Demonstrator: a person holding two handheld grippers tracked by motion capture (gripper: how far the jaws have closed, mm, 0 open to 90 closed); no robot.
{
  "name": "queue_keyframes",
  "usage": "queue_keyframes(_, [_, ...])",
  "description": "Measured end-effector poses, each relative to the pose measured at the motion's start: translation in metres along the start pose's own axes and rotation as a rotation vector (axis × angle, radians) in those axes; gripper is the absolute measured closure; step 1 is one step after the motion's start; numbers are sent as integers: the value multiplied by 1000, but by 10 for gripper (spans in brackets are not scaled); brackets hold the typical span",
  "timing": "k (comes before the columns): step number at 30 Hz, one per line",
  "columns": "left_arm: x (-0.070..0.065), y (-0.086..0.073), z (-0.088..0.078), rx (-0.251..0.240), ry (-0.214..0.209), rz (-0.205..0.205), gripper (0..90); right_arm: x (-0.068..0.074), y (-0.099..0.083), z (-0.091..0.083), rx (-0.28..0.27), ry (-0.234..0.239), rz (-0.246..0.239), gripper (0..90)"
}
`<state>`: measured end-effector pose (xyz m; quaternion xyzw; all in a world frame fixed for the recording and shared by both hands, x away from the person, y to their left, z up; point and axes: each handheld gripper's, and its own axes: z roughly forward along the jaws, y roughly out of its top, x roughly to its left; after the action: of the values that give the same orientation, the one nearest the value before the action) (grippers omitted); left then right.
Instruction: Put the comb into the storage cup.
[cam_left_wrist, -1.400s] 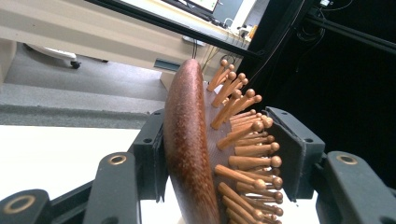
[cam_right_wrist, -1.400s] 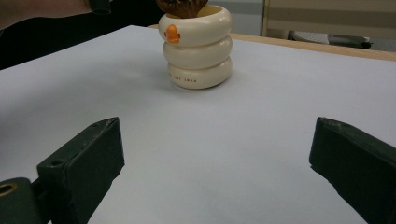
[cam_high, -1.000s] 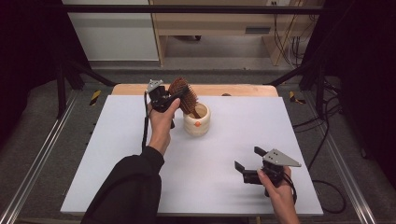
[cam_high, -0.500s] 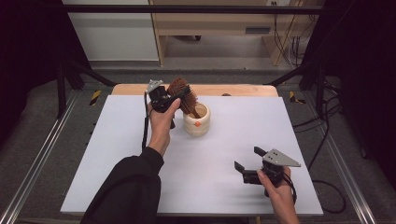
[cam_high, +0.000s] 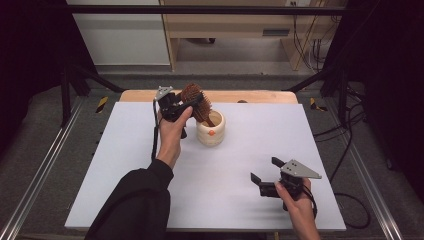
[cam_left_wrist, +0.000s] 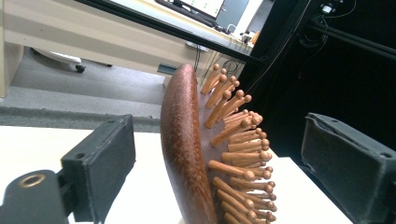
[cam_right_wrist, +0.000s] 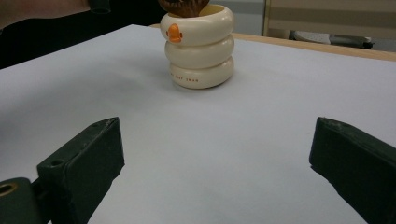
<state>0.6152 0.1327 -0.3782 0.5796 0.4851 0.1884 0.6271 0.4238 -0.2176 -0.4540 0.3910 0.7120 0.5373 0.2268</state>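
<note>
A brown wooden paddle hairbrush (cam_high: 196, 101) stands handle-down in a cream ringed ceramic cup (cam_high: 210, 129) at the table's far middle. The left gripper (cam_high: 187, 106), jaws just opened, flanks its head without touching. The right gripper (cam_high: 263, 175) rests wide open, empty, near right.

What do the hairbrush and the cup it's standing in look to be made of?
Hairbrush: looks like wood, reddish-brown with a smooth, slightly glossy speckled back; the round-tipped pins look wooden too. Cup: cream, shaped like three stacked rings, with a soft sheen; likely glazed ceramic, though moulded plastic can't be ruled out. It carries a small orange mark.
</note>
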Motion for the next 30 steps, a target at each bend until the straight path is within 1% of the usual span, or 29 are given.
queue_keyframes(3, [-2,0,-1,4,2,11,66,0,0,0,0,0,1,36])
queue_keyframes(9, [-7,1,-5,9,-1,51,56,0,0,0,-1,-1,0,36])
queue_keyframes(18, [-10,1,-12,3,-1,72,54,0,0,0,-1,0,-1,36])
queue_keyframes(24, [-10,0,-18,3,6,101,51,0,0,0,-1,-1,0,36])
queue_keyframes(28, [-9,0,-23,-2,10,107,47,0,0,0,0,-1,-1,36])
queue_keyframes(30, [-10,0,-26,0,14,117,45,0,0,0,0,0,-1,36])
